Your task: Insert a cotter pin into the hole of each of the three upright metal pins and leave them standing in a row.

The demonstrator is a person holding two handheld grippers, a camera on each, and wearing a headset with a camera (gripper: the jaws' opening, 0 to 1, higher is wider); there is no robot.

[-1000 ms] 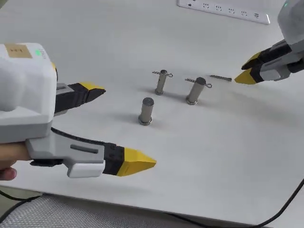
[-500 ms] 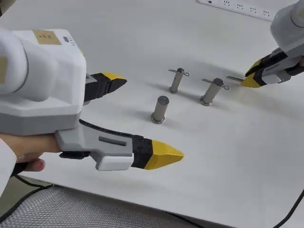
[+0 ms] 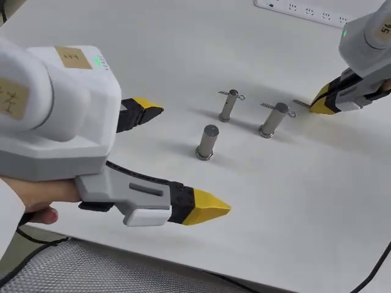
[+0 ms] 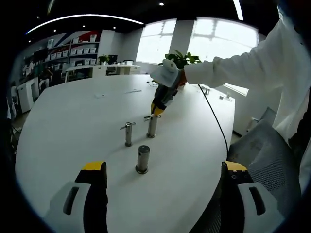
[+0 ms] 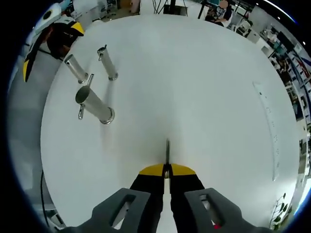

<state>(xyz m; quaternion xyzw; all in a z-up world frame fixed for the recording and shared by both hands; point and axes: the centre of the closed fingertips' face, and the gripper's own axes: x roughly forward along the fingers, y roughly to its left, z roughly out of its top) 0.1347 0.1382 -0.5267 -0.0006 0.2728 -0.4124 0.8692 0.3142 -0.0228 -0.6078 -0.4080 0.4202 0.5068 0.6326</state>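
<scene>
Three upright metal pins stand on the white table. The far pin (image 3: 227,105) and the right pin (image 3: 272,119) each carry a cotter pin through the top. The near pin (image 3: 206,142) has a bare top. My right gripper (image 3: 319,105) rests low on the table right of them, shut on the end of a loose cotter pin (image 3: 300,102), which juts from its tips (image 5: 167,149). My left gripper (image 3: 180,160) hovers open in front of the bare pin (image 4: 142,159), which lies ahead between its jaws and untouched.
A white power strip (image 3: 305,11) lies along the far edge of the table. A black cable (image 3: 374,268) runs past the near right corner. A grey mesh chair (image 3: 73,271) sits below the table's near edge.
The right gripper has dropped to the loose cotter pin on the table and shut on its end. The left gripper has stayed open near the bare pin; the head camera shifted.
</scene>
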